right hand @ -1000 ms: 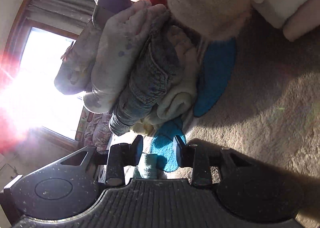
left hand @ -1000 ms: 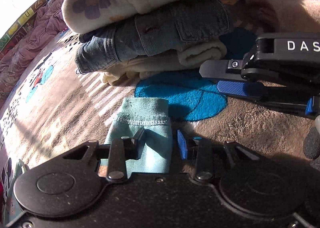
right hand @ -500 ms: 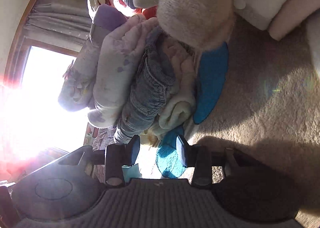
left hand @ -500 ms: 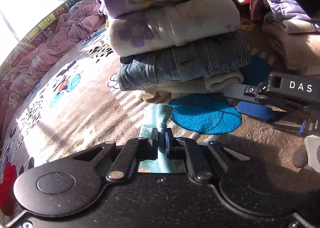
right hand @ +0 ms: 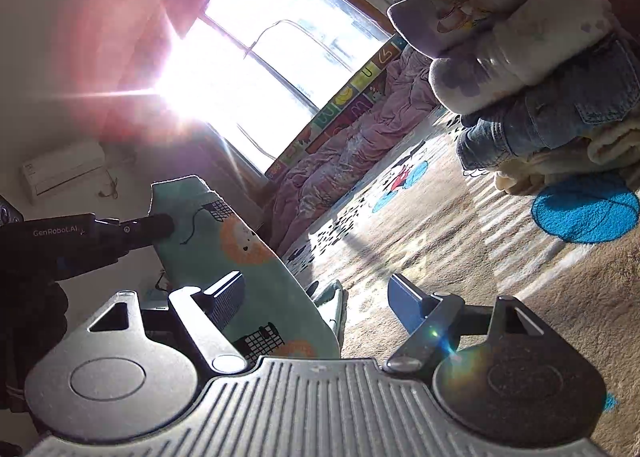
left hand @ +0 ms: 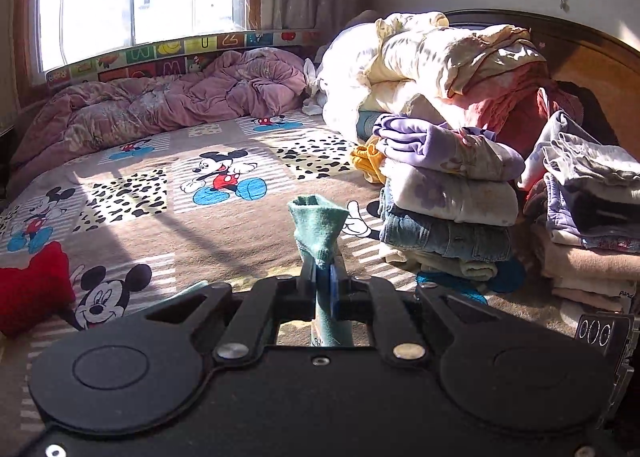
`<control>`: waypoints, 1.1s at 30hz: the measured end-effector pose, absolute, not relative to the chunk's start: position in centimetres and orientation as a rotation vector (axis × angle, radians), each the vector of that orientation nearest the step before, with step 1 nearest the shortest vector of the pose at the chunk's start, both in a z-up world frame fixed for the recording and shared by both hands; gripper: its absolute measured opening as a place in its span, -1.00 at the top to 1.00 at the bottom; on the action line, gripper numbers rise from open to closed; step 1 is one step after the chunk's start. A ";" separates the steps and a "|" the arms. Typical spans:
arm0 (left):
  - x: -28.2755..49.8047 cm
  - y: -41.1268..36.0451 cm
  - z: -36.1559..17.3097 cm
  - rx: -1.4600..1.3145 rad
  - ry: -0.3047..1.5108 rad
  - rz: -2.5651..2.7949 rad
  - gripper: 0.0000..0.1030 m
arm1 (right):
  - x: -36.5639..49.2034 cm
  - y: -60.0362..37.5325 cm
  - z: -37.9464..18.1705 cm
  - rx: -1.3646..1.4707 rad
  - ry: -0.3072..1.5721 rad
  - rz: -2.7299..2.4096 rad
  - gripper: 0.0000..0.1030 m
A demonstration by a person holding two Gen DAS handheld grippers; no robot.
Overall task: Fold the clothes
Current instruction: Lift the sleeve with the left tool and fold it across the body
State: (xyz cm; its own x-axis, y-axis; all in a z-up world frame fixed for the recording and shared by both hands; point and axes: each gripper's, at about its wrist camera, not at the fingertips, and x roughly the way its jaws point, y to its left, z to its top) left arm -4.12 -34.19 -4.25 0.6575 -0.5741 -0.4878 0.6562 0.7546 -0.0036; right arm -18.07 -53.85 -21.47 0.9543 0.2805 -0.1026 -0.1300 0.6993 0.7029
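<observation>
My left gripper [left hand: 325, 277] is shut on a teal garment [left hand: 320, 225] and holds its cuff up above the bed. In the right wrist view the same garment [right hand: 240, 257] hangs in the air, teal with orange lion prints, pinched near its top by the left gripper [right hand: 160, 227]. My right gripper [right hand: 316, 297] is open, and the cloth hangs just in front of its left finger [right hand: 224, 297]. Its right finger [right hand: 408, 301] is free.
A stack of folded clothes [left hand: 448, 209] with jeans stands on the Mickey Mouse blanket [left hand: 168, 193] to the right. Another stack [left hand: 588, 217] sits further right, before piled quilts [left hand: 432, 69]. A pink duvet [left hand: 160, 105] lies under the window. A red cushion [left hand: 32, 289] is left.
My left gripper closed on the teal garment and lifted it off the bed. The right gripper swung away from the stack toward the hanging cloth.
</observation>
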 end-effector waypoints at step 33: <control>-6.9 -11.9 -7.4 -0.058 0.496 -0.473 0.89 | -20.2 -35.3 -23.6 -0.024 0.533 0.277 -0.13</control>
State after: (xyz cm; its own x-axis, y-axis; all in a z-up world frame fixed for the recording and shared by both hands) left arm -6.92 -11.87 -7.42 0.7741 -0.4504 -0.4449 0.4226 0.8909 -0.1666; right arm -20.17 -35.28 -23.65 0.8251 0.2542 -0.5045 -0.2666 0.9626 0.0490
